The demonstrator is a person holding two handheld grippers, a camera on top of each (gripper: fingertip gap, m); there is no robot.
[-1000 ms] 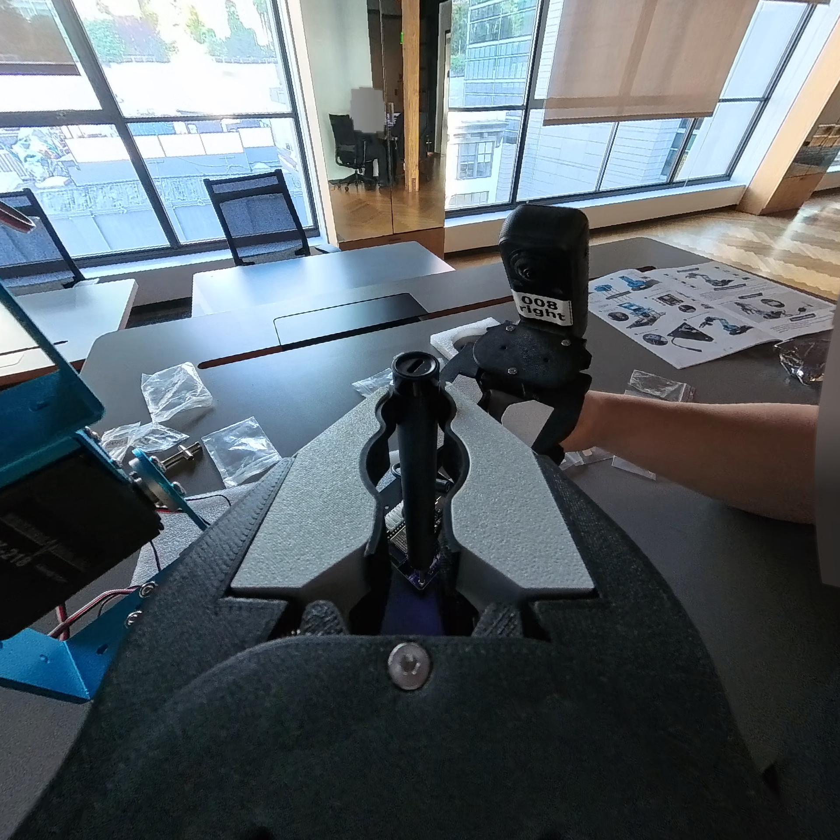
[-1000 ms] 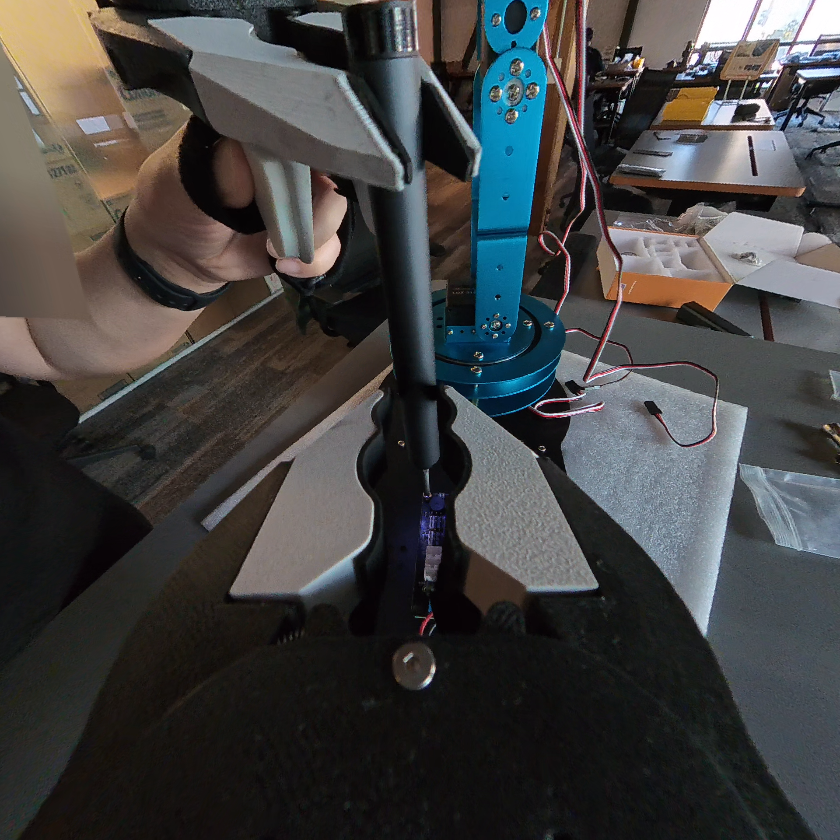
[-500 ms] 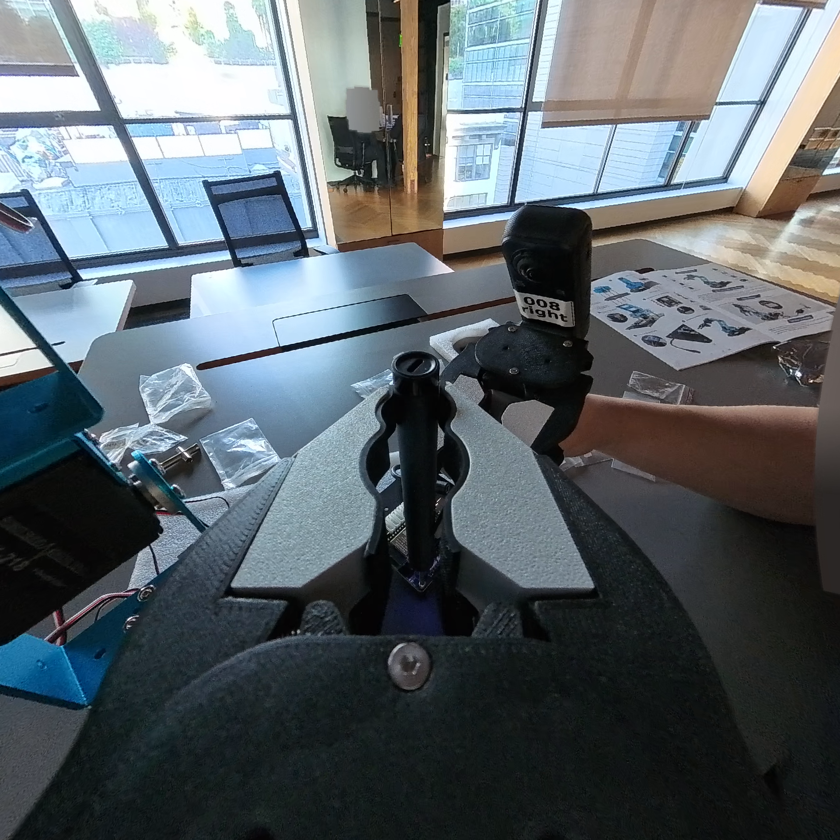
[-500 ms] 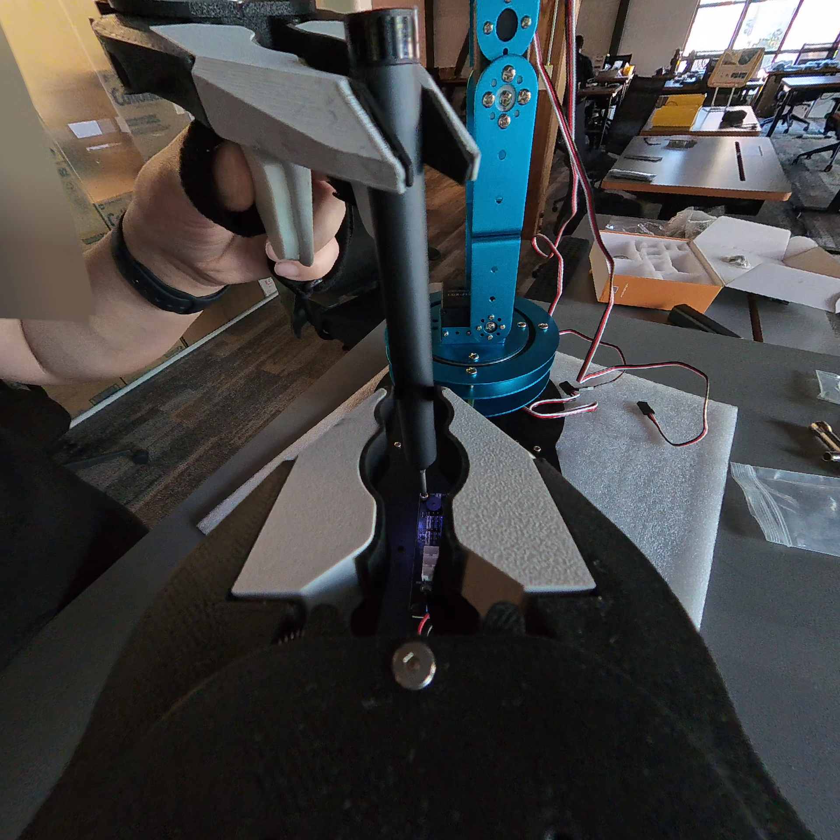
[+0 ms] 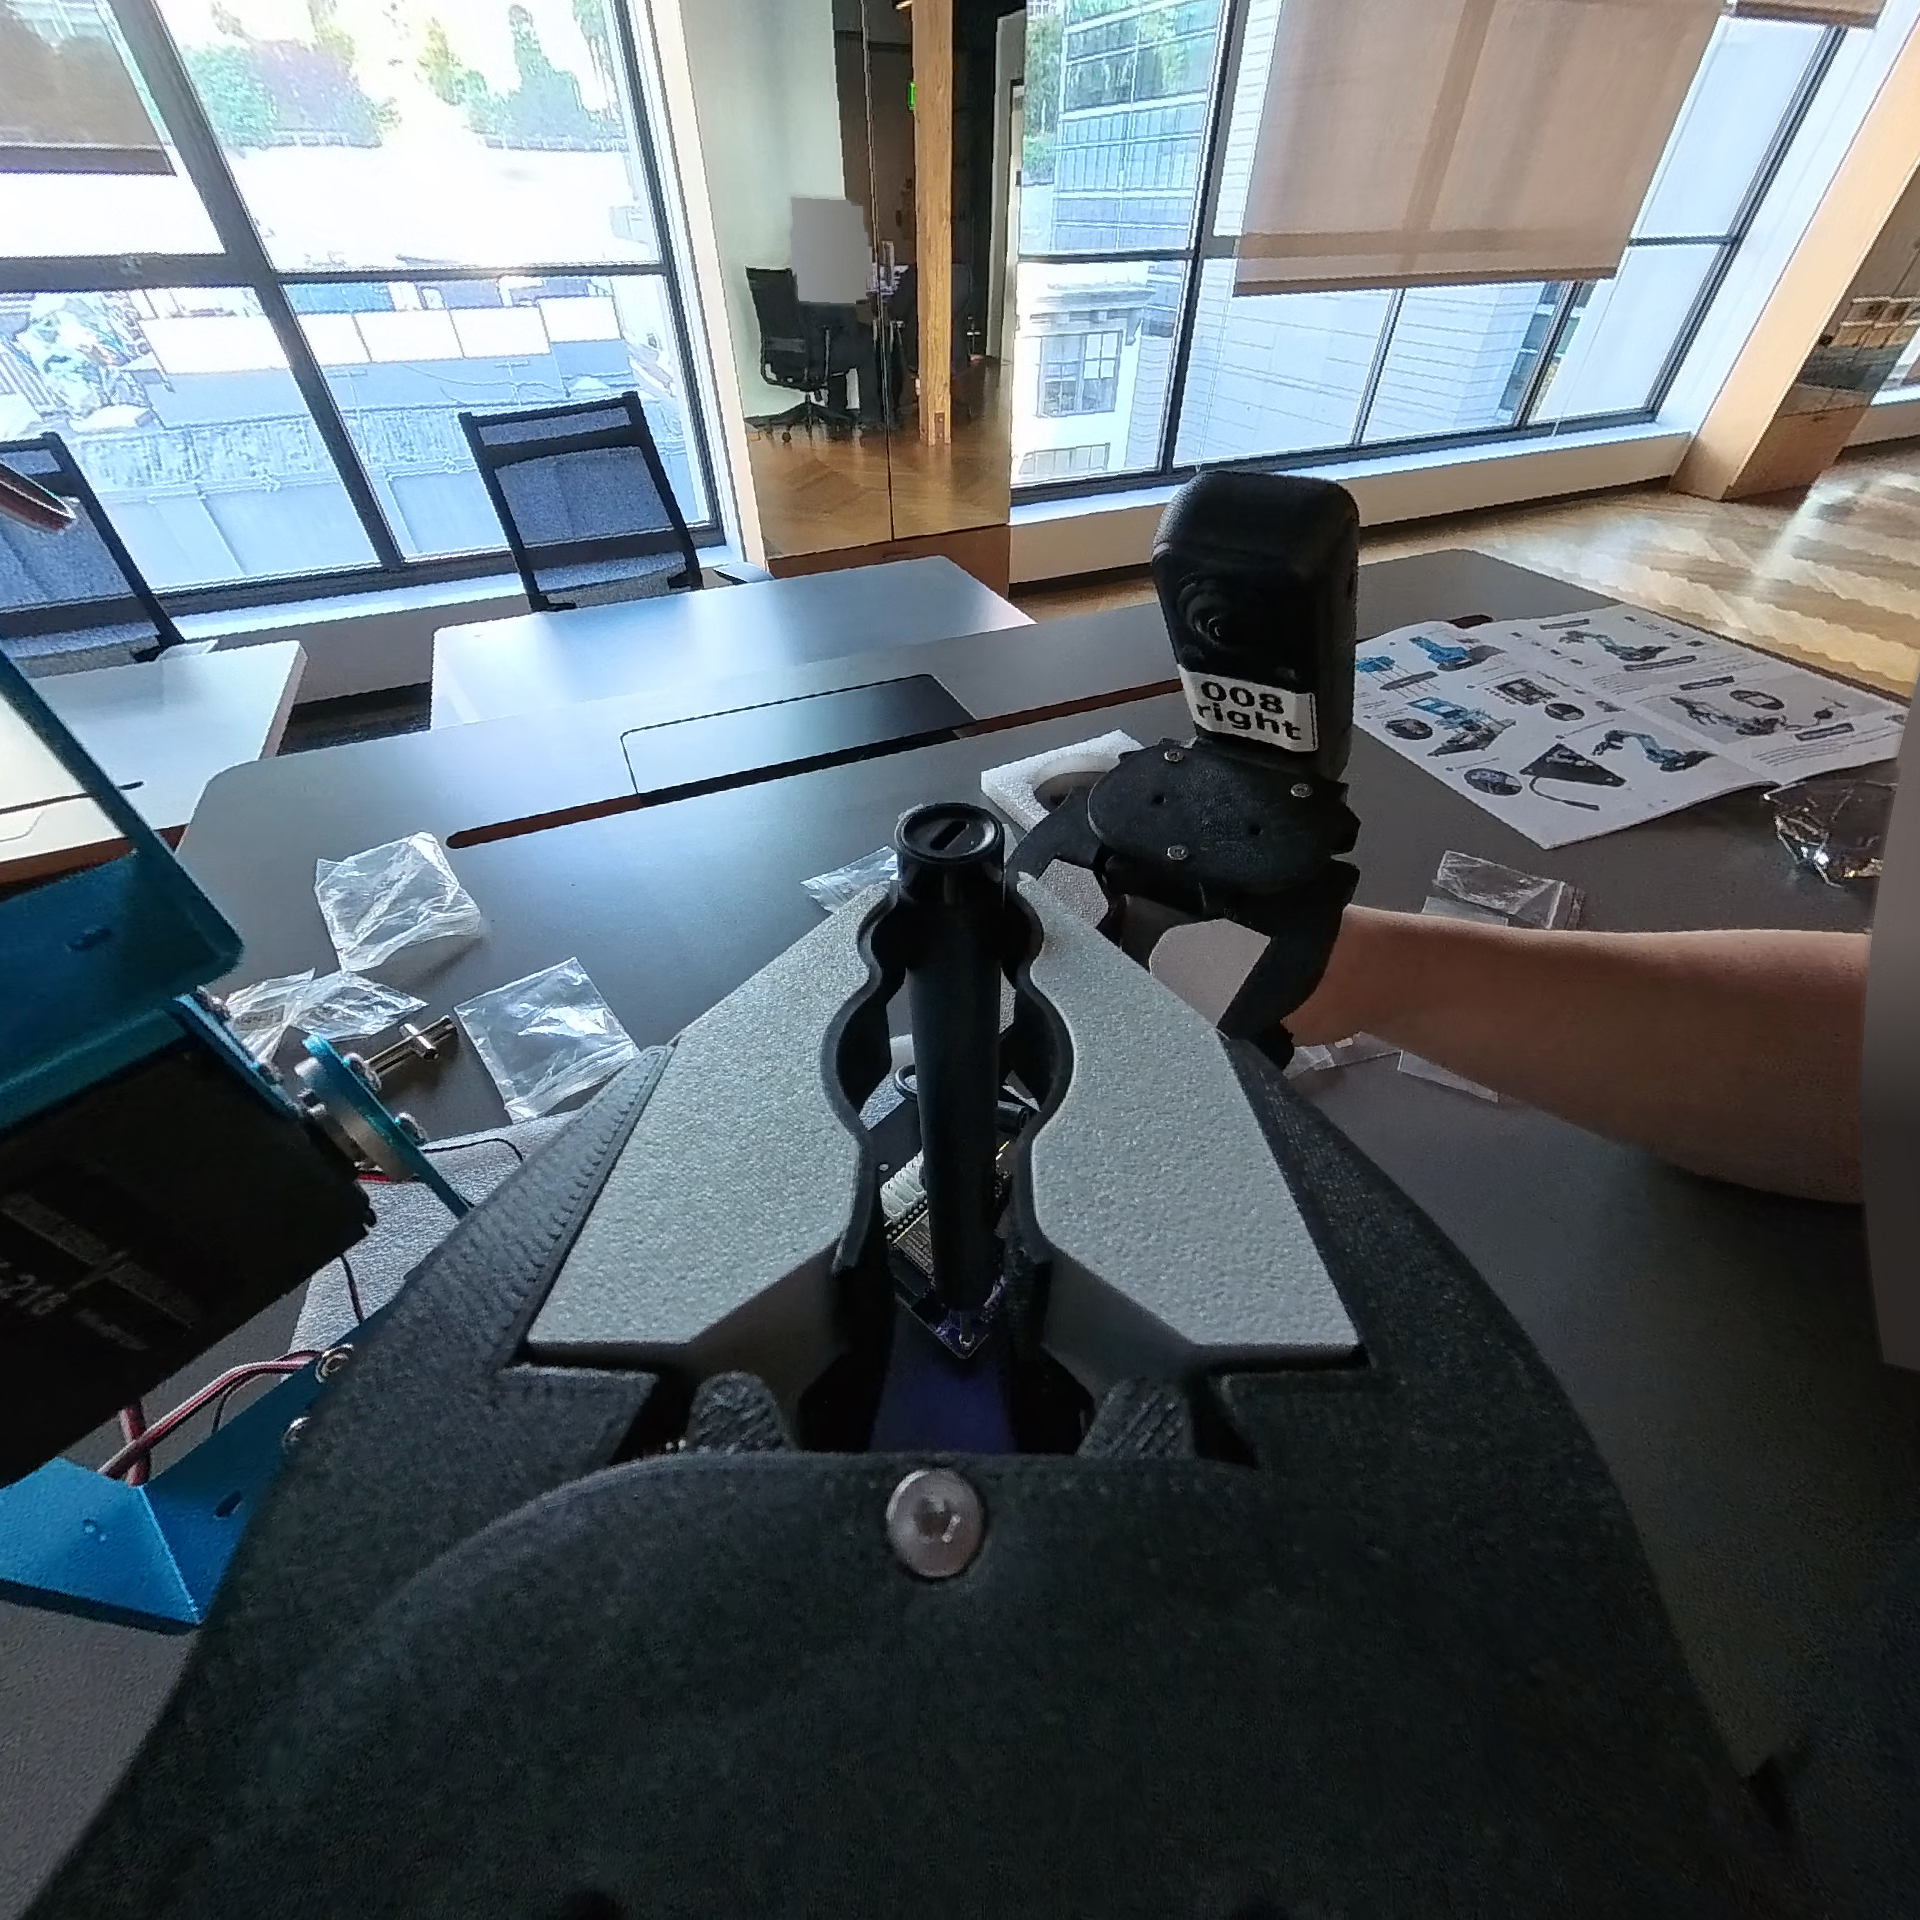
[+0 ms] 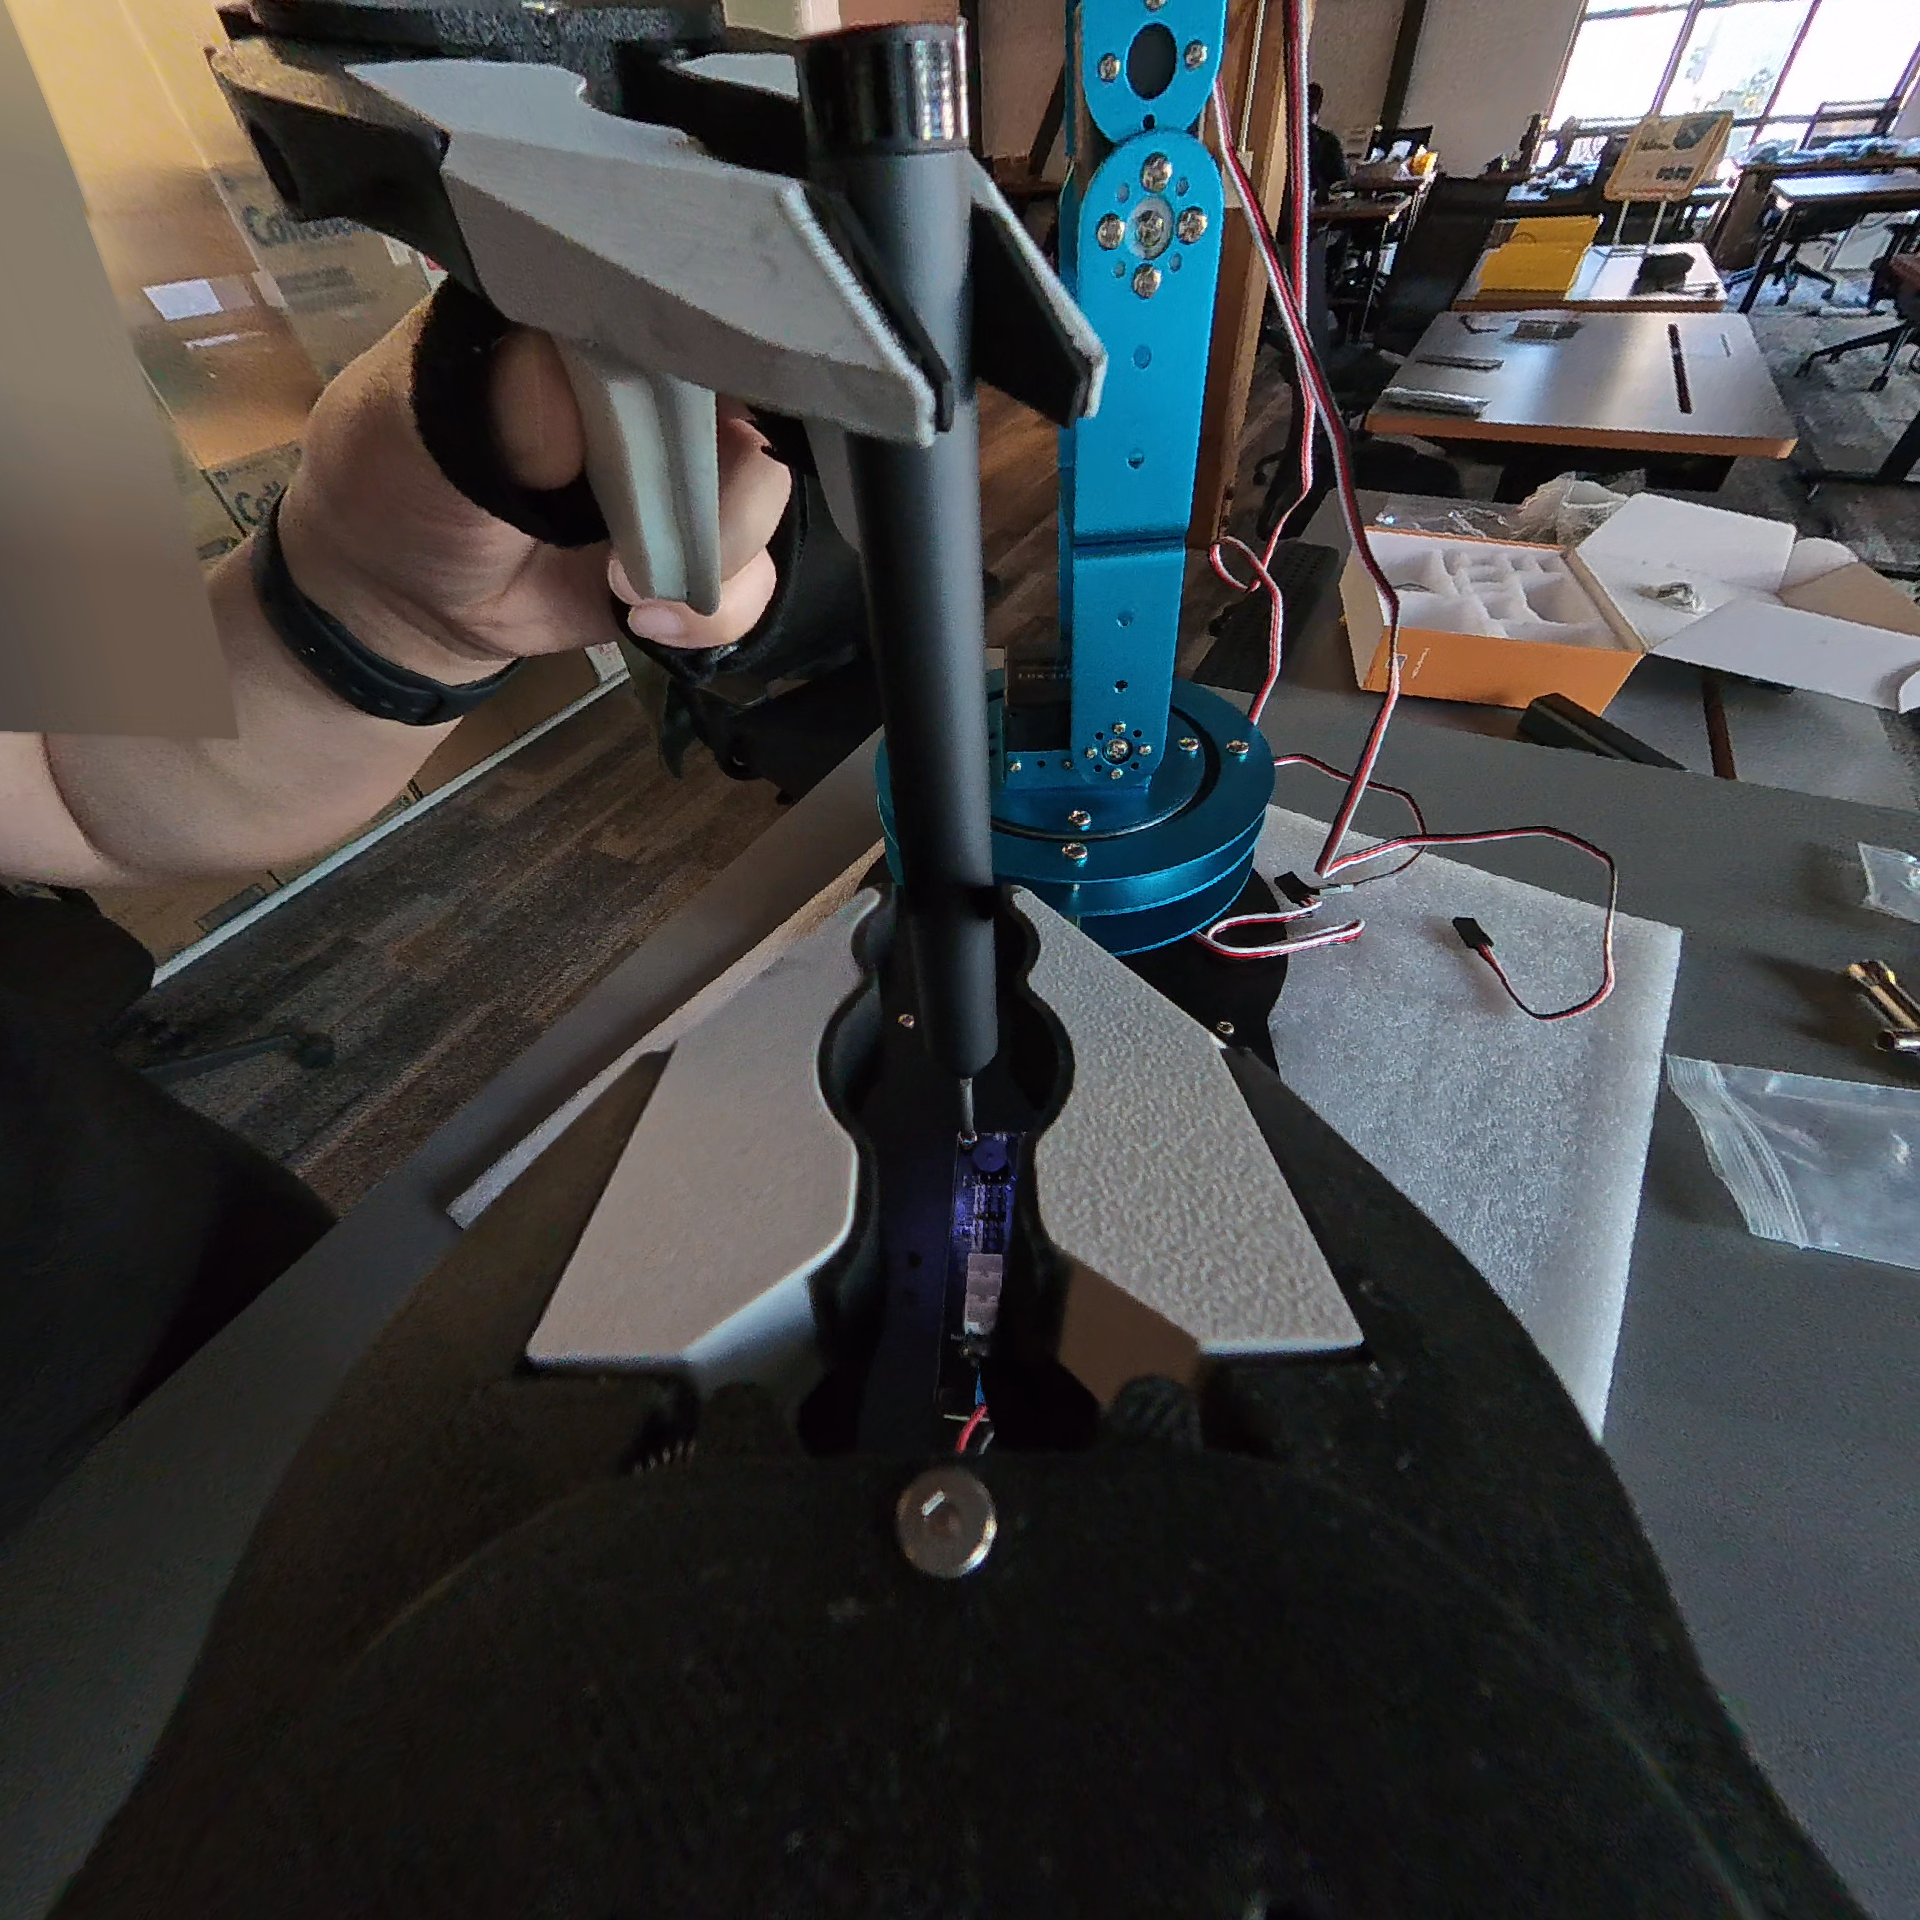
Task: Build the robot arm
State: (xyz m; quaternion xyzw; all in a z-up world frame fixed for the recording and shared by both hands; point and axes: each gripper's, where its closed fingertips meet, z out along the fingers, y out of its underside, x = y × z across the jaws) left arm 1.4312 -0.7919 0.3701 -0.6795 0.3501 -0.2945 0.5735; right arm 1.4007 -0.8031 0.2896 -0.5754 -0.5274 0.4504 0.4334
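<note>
My left gripper (image 5: pixel 951 904) is shut on a black pen-shaped screwdriver (image 5: pixel 951 1039) held upright. Its bit rests on the top end of a small blue circuit board (image 6: pixel 987 1226). My right gripper (image 6: pixel 945 914) has its fingers drawn close with the board between them, a red wire at the board's near end. In the right wrist view the left gripper (image 6: pixel 935 405) and a hand with a black wristband hold the screwdriver (image 6: pixel 914 520) from above. The board's corner (image 5: pixel 961 1340) shows under the screwdriver in the left wrist view, and the right gripper's camera body (image 5: pixel 1252 623) stands behind.
A blue metal robot arm (image 6: pixel 1132 416) on a round base (image 6: pixel 1143 831) stands just behind, with red-white servo wires (image 6: pixel 1507 904) over a white foam sheet (image 6: pixel 1455 1091). A blue servo bracket (image 5: pixel 104 1143), plastic bags (image 5: pixel 395 894), an instruction sheet (image 5: pixel 1621 717) and an orange box (image 6: pixel 1496 623) are around. Across from one pair of fingers to the other is roughly 8 cm.
Almost nothing. The screwdriver bit stays on the board; the right wrist view has shifted very slightly against the blue arm.
</note>
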